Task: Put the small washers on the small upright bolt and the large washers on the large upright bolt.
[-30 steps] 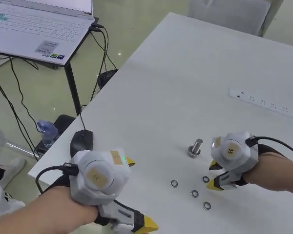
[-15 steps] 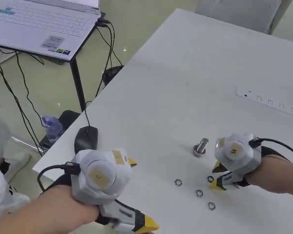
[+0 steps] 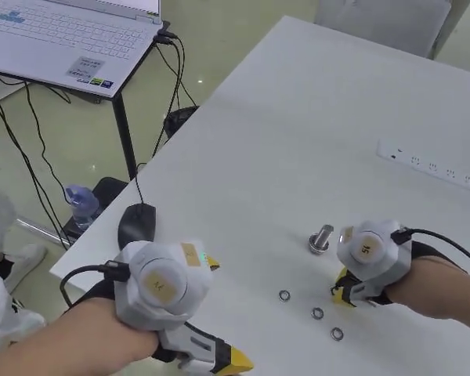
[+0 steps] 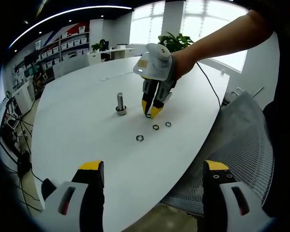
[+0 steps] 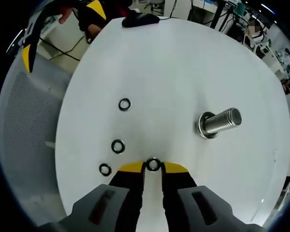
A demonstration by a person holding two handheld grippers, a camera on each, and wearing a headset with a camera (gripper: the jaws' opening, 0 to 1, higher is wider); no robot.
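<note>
A steel bolt (image 3: 321, 239) (image 5: 217, 123) (image 4: 120, 102) stands upright on the white table (image 3: 298, 133). Three loose washers lie in front of it: one (image 3: 284, 295), one (image 3: 318, 313) and one (image 3: 337, 334). My right gripper (image 3: 343, 291) (image 5: 153, 168) points down at the table just right of them, its yellow tips shut on a fourth washer (image 5: 153, 164) that rests on the surface. The left gripper view shows this right gripper (image 4: 151, 113) beside the bolt. My left gripper (image 3: 223, 312) (image 4: 153, 166) hangs open off the table's near-left edge, holding nothing.
A white power strip (image 3: 439, 168) lies at the far right of the table. Off the left edge are a laptop (image 3: 63, 39) on a stand, cables, a black mouse (image 3: 137, 223) and a bottle (image 3: 78, 207). A mesh chair (image 4: 232, 145) is by the near edge.
My right gripper has shifted slightly left and its tips have closed around the washer that lay beside them; that washer is now hidden in the head view. The left gripper stays put.
</note>
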